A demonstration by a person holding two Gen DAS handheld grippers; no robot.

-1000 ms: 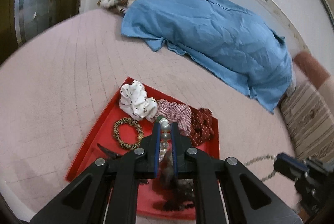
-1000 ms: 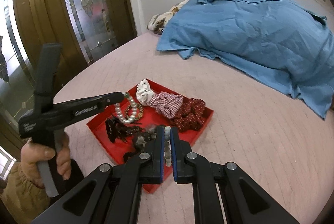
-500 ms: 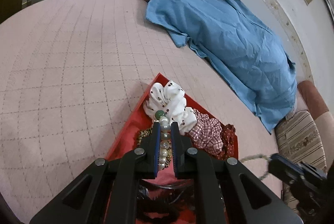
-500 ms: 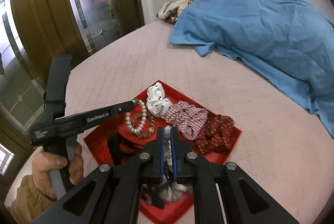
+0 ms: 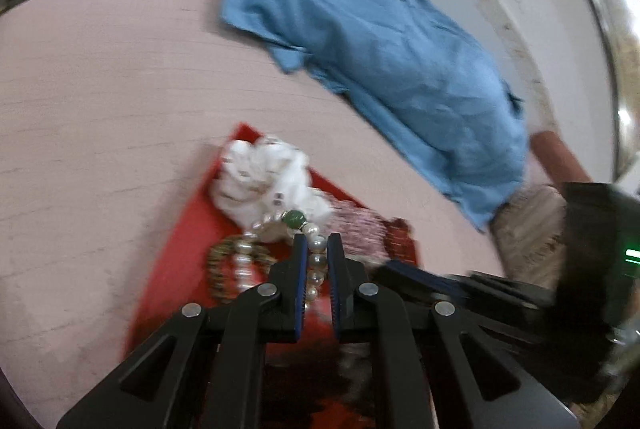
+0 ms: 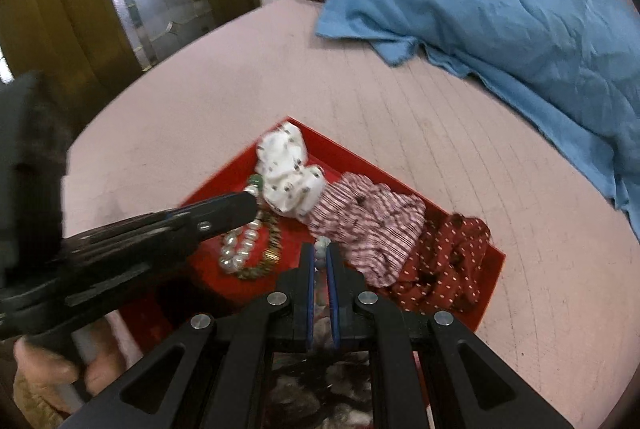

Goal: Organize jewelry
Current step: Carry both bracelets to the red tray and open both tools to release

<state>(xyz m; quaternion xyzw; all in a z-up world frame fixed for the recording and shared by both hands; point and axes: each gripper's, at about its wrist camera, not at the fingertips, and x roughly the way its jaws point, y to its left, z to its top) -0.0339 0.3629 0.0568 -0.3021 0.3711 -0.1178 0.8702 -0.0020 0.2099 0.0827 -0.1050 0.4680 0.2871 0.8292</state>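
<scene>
Two grippers work over the shallow red plastic tray [image 6: 362, 159] on the pink quilted bedspread [image 6: 460, 133]. The left gripper [image 5: 317, 243] is clamped on a strand of white pearl beads with one green bead [image 5: 294, 219]; the strand's free loop hangs down onto the tray beside a brown-and-gold beaded bracelet [image 6: 272, 255]. The right gripper [image 6: 319, 253] has its jaws pressed nearly together, with pale beads [image 6: 321, 244] showing between the tips. It looks like a thin beaded strand, though blur makes it hard to say just what it is.

Along the tray's far side lie a white dotted fabric scrunchie [image 6: 290, 175], a pink striped scrunchie [image 6: 368, 225] and a dark red dotted scrunchie [image 6: 448, 265], each touching the next.

The pearl strand should be light, limp and slippery. Round beads can roll out of a pinch, so the hold is best taken across the cord between two beads, or squarely on one bead. The cord may snap if the strand is pulled hard. It will swing and drape, so lowering it slowly would keep it from tangling with the bracelet.
</scene>
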